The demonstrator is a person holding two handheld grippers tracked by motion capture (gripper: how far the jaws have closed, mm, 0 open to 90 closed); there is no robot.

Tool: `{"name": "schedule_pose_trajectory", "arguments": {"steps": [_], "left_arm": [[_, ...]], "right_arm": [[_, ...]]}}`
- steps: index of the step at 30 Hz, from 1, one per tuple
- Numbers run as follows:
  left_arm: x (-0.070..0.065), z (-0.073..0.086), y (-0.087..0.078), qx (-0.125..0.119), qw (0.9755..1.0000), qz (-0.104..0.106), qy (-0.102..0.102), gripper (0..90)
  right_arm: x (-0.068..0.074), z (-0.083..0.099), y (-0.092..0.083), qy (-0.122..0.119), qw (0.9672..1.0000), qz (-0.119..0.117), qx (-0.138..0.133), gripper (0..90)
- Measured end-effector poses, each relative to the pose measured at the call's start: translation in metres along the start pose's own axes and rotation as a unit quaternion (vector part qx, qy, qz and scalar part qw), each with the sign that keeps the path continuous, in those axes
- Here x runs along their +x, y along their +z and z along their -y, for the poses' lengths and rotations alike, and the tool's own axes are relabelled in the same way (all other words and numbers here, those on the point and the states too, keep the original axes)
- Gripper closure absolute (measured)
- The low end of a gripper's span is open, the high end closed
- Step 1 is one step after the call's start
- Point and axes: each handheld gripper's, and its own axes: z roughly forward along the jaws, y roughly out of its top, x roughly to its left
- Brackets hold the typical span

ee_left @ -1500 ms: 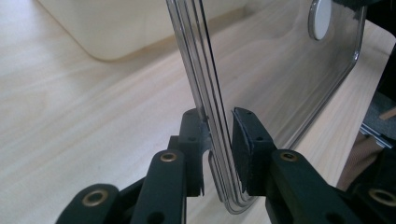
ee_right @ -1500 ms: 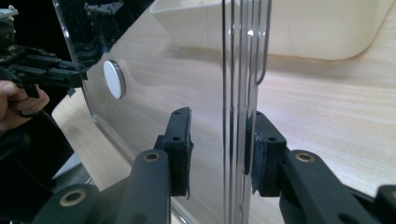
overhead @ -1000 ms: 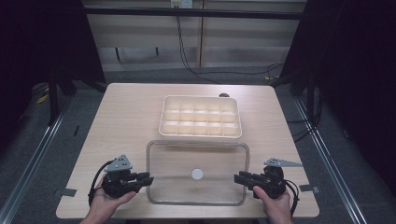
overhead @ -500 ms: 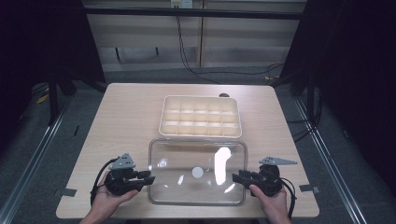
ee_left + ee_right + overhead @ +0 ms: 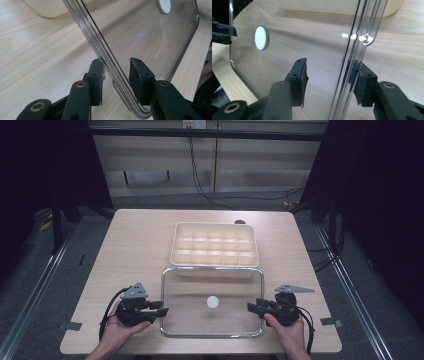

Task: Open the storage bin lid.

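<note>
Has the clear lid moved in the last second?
Yes. The clear lid has shifted away from the person: its far edge now overlaps the near rim of the compartment tray, where table showed between them before.

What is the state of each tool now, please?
Left tool: open, its jaws on both sides of the edge of the clear rectangular plastic lid.
Right tool: open, likewise.

A light wooden table (image 5: 135, 250) carries a cream compartment tray (image 5: 215, 245), set toward the far side and near the middle. Just in front of it is a clear rectangular lid (image 5: 212, 302) (a white round disc at its centre), its far edge meeting the tray's near wall.
</note>
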Motion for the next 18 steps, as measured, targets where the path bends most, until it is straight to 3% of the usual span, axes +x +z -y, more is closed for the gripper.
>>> {"name": "schedule_pose_trajectory", "arguments": {"steps": [18], "left_arm": [[0.002,0.002,0.011,0.025,0.9996,-0.015,-0.001,58.7]], "right_arm": [[-0.004,0.003,0.014,0.013,0.9992,0.016,0.033,42.1]]}}
